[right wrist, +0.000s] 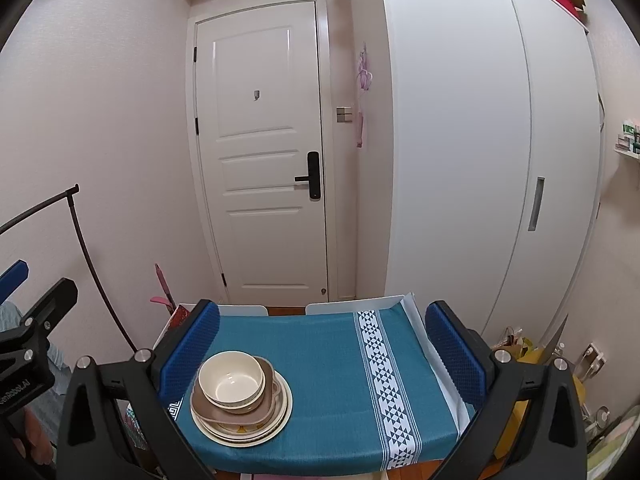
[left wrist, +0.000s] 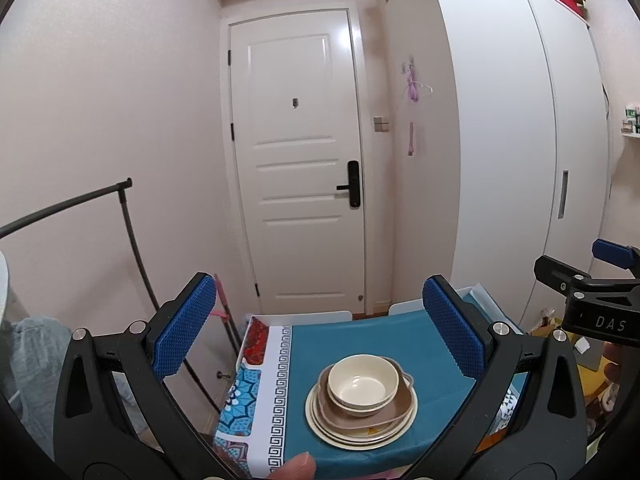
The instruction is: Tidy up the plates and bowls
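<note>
A stack of dishes sits on the table with the teal cloth (left wrist: 352, 336) (right wrist: 328, 360): cream bowls (left wrist: 363, 383) (right wrist: 232, 379) on top, a brown squarish dish (left wrist: 384, 414) (right wrist: 240, 414) under them, and cream plates (left wrist: 360, 436) (right wrist: 244, 434) at the bottom. My left gripper (left wrist: 320, 328) is open and empty, held above and before the stack. My right gripper (right wrist: 322, 354) is open and empty, to the right of the stack. The right gripper also shows at the right edge of the left wrist view (left wrist: 592, 300), and the left gripper at the left edge of the right wrist view (right wrist: 24, 328).
A white door (left wrist: 296, 160) (right wrist: 264, 152) stands beyond the table. A white wardrobe (left wrist: 520, 140) (right wrist: 480, 140) fills the right. A black clothes rail (left wrist: 100, 208) (right wrist: 60, 216) stands at the left. Clutter lies on the floor at the right (right wrist: 560, 368).
</note>
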`<action>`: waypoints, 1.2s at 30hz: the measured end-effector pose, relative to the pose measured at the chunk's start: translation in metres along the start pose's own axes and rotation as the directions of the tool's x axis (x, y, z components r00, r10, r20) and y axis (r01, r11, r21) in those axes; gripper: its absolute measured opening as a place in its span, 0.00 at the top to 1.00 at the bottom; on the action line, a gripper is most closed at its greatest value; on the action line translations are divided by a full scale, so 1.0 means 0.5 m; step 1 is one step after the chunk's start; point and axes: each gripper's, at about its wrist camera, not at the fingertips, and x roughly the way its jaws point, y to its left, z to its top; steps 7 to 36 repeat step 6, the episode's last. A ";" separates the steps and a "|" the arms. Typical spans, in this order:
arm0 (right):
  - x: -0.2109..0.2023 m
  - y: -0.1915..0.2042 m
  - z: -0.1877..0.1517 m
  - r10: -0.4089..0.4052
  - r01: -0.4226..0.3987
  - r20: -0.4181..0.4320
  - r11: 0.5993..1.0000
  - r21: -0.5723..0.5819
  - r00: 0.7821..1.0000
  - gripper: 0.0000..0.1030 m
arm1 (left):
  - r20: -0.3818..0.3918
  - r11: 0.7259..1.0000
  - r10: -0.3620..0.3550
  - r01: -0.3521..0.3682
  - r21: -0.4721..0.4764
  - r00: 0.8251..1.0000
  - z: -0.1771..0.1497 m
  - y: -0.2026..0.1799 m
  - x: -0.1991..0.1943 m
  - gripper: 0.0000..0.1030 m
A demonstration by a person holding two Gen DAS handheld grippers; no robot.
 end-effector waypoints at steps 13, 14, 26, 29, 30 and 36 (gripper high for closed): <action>0.016 0.003 0.002 -0.001 0.001 -0.012 1.000 0.004 1.000 0.01 | -0.004 1.000 0.001 -0.001 0.002 1.000 -0.005 0.006 0.013 0.00; 0.016 0.003 0.002 -0.001 0.001 -0.012 1.000 0.004 1.000 0.01 | -0.004 1.000 0.001 -0.001 0.002 1.000 -0.005 0.006 0.013 0.00; 0.016 0.003 0.002 -0.001 0.001 -0.012 1.000 0.004 1.000 0.01 | -0.004 1.000 0.001 -0.001 0.002 1.000 -0.005 0.006 0.013 0.00; 0.016 0.003 0.002 -0.001 0.001 -0.012 1.000 0.004 1.000 0.01 | -0.004 1.000 0.001 -0.001 0.002 1.000 -0.005 0.006 0.013 0.00; 0.016 0.003 0.002 -0.001 0.001 -0.012 1.000 0.004 1.000 0.01 | -0.004 1.000 0.001 -0.001 0.002 1.000 -0.005 0.006 0.013 0.00; 0.016 0.003 0.002 -0.001 0.001 -0.012 1.000 0.004 1.000 0.01 | -0.004 1.000 0.001 -0.001 0.002 1.000 -0.005 0.006 0.013 0.00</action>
